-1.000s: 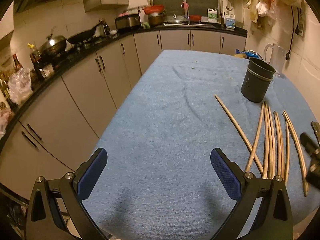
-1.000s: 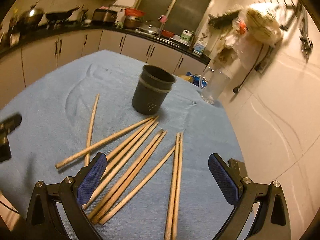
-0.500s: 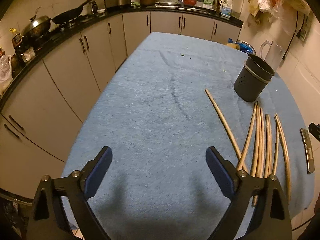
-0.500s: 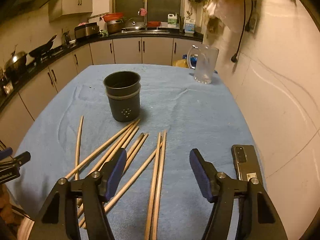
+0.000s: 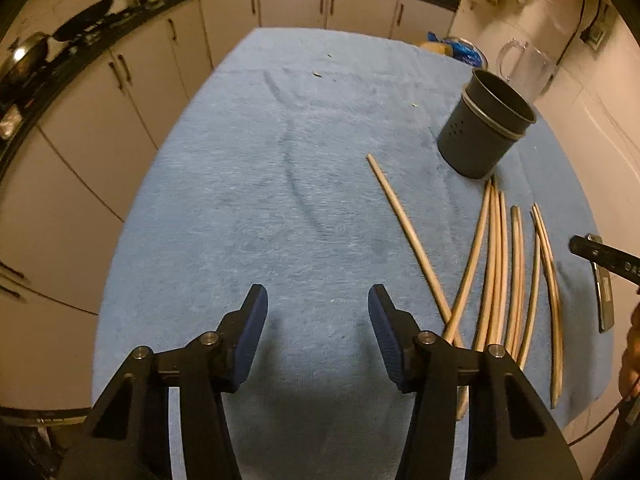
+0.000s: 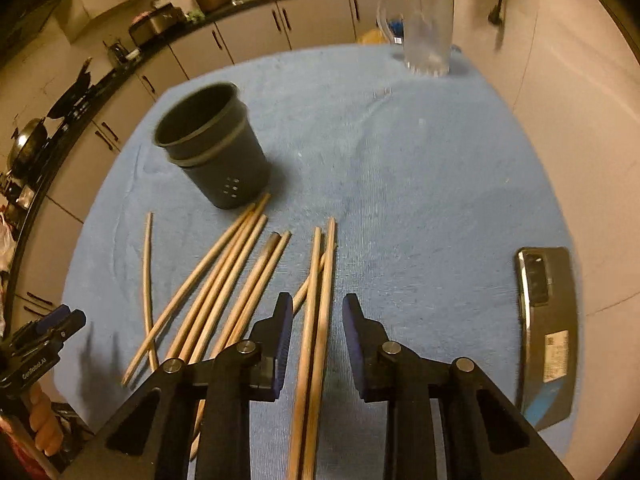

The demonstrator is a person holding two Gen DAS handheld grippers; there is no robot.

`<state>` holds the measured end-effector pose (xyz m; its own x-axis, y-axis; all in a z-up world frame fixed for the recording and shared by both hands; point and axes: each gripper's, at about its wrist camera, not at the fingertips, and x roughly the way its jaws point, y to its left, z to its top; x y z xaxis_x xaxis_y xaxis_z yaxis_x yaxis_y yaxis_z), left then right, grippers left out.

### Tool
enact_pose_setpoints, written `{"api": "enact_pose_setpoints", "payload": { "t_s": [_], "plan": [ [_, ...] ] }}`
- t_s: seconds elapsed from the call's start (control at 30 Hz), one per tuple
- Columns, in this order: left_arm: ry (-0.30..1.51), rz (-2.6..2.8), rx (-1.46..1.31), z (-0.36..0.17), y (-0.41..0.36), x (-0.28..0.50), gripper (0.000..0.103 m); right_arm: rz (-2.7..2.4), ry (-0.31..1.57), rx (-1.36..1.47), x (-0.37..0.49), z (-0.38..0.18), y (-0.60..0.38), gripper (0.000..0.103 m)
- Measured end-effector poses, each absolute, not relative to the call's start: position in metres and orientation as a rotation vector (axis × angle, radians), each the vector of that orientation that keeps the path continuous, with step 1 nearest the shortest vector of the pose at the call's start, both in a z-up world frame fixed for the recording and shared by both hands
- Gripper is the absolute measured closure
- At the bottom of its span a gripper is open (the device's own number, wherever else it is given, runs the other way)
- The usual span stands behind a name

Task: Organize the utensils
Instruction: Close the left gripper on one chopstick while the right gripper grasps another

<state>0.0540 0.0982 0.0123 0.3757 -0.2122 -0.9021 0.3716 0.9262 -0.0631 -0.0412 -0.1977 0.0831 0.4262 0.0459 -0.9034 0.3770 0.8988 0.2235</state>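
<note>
Several wooden chopsticks (image 6: 224,280) lie fanned on the blue cloth (image 6: 420,180) in front of a dark grey holder cup (image 6: 212,152). My right gripper (image 6: 316,316) points down over the rightmost pair of chopsticks (image 6: 321,344). Its jaws are closing with that pair between them, and a gap shows on both sides. My left gripper (image 5: 316,306) hovers over bare cloth (image 5: 280,160), left of a lone slanted chopstick (image 5: 404,224) and the bunch (image 5: 496,264). Its jaws are closing with nothing between them. The cup (image 5: 484,136) stands beyond the sticks.
A phone (image 6: 548,328) lies by the table's right edge. A glass pitcher (image 6: 428,32) stands at the far right corner. Cabinets and a cluttered counter (image 5: 100,24) run along the left and back. A hand (image 6: 44,420) holding the left gripper shows at the lower left.
Both grippers tipped downward and moved in over the table while their jaws narrowed. The right one came down around the rightmost chopstick pair; the left one drew nearer the lone chopstick.
</note>
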Motion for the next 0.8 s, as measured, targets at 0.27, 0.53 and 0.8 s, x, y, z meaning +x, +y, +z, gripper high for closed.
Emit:
{"api": "enact_pose_setpoints", "payload": {
  "t_s": [0.27,0.53,0.8],
  "plan": [
    [1.161,-0.377,0.177,0.01,0.086,0.067,0.052,-0.229,1.193,0.449,-0.021,0.061,-0.207,0.085],
    [1.181,-0.392,0.189,0.007,0.076,0.078,0.052,-0.239,1.227,0.414,-0.009,0.048,-0.204,0.089],
    [1.25,-0.386,0.155,-0.005,0.057,0.106,0.052,-0.243,1.241,0.346,-0.003,0.038,-0.203,0.094]
  ]
}}
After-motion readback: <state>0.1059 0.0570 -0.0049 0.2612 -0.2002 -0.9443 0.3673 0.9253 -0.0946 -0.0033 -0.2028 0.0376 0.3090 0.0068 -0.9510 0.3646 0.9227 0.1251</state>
